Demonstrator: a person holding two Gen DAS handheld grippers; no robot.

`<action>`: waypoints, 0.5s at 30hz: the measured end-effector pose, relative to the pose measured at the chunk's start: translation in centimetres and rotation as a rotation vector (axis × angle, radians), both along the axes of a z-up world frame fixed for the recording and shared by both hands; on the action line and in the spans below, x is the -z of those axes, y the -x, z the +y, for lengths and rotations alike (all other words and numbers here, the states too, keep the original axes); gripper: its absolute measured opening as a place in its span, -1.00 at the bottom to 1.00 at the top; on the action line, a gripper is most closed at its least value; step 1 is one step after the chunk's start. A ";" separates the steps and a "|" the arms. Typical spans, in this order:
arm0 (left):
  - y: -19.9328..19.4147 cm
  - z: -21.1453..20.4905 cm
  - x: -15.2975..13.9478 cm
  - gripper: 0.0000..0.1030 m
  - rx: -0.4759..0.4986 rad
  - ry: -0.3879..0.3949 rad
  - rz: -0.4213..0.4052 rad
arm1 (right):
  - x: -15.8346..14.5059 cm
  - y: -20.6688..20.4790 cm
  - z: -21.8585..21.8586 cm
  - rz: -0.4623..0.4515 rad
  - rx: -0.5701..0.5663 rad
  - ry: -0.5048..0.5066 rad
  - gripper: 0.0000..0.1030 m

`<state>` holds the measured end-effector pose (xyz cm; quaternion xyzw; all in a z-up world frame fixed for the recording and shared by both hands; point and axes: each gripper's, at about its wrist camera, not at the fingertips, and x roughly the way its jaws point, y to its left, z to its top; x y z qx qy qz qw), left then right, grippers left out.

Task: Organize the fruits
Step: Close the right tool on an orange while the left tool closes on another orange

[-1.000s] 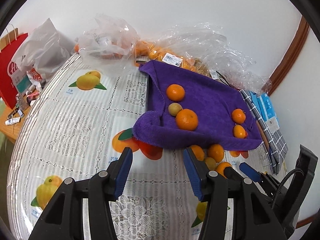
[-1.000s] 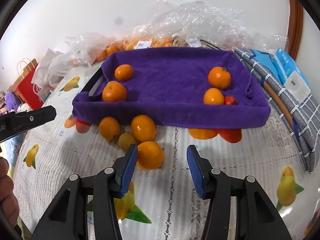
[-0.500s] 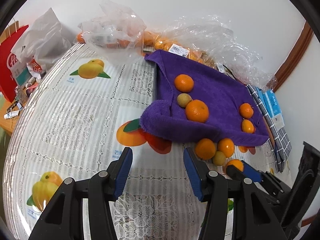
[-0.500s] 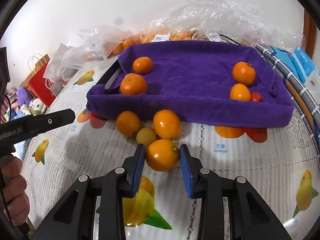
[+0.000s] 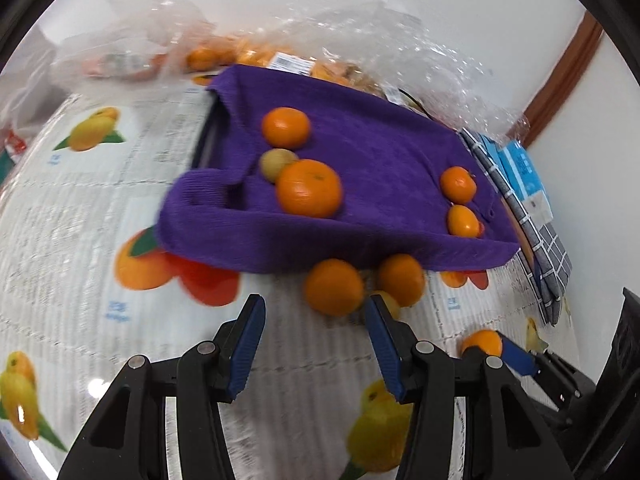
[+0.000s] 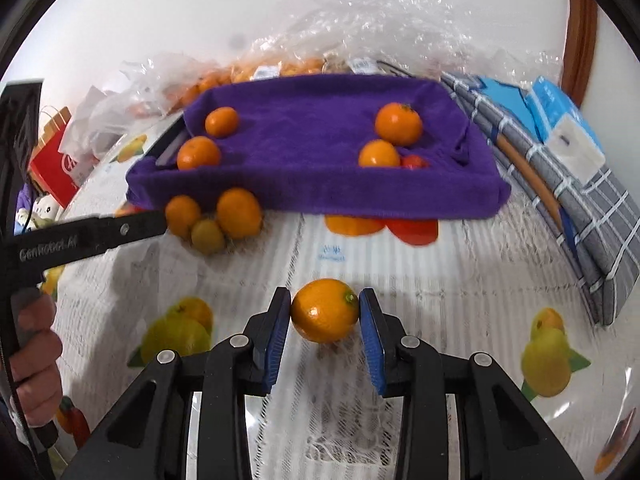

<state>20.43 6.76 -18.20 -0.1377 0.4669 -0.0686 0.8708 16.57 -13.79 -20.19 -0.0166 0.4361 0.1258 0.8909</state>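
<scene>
- Two grippers in your hands. Your right gripper (image 6: 325,312) has its blue pads pressed on either side of an orange (image 6: 325,310), stem end toward the right pad; the jaws are narrow and hold it above the fruit-print tablecloth (image 6: 460,264).
- Your left gripper (image 5: 316,344) stands partly open with nothing between its pads. It points at the near edge of the purple towel (image 5: 380,160).
- Three loose fruits sit together on the cloth just below that towel edge: two oranges (image 6: 183,215) (image 6: 239,213) and a small yellow-green fruit (image 6: 207,236) touching both. In the right wrist view the tip of your left gripper's finger (image 6: 132,227) is just beside the left-hand orange — contact cannot be told.
- The towel is draped over a tray (image 6: 172,148), of which only a dark rim shows at the left side.
- On the towel, left group: two oranges (image 5: 285,127) (image 5: 309,188) with a small yellow-green fruit (image 5: 276,165) between them, touching the nearer one.
- On the towel, right group: two oranges (image 6: 399,124) (image 6: 379,154) and a small red fruit (image 6: 414,162) beside the nearer one.
- Behind the towel: crumpled clear plastic bags (image 6: 360,24) with more oranges inside — count unreadable.
- Right of the towel: a folded grey checked cloth (image 6: 580,200).
- The left wrist view is motion-blurred.
</scene>
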 end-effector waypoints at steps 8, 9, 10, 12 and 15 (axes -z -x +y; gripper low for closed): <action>-1.2 -0.8 0.3 -0.28 0.016 0.032 -0.004 | -0.1 0.4 -1.0 -0.016 0.020 -0.027 -0.32; -1.3 -0.8 0.3 -0.33 0.018 0.032 -0.006 | -0.2 0.4 -1.1 -0.018 0.023 -0.030 -0.32; -1.4 -0.8 0.3 -0.39 0.018 0.030 -0.007 | -0.4 0.5 -1.3 -0.019 0.030 -0.036 -0.32; -1.5 -0.6 0.2 -0.39 0.022 0.042 -0.003 | -0.6 0.5 -1.6 -0.023 0.039 -0.044 -0.32; -1.2 -0.2 0.0 -0.40 0.023 0.065 -0.010 | -1.1 0.7 -1.9 -0.037 0.049 -0.049 -0.32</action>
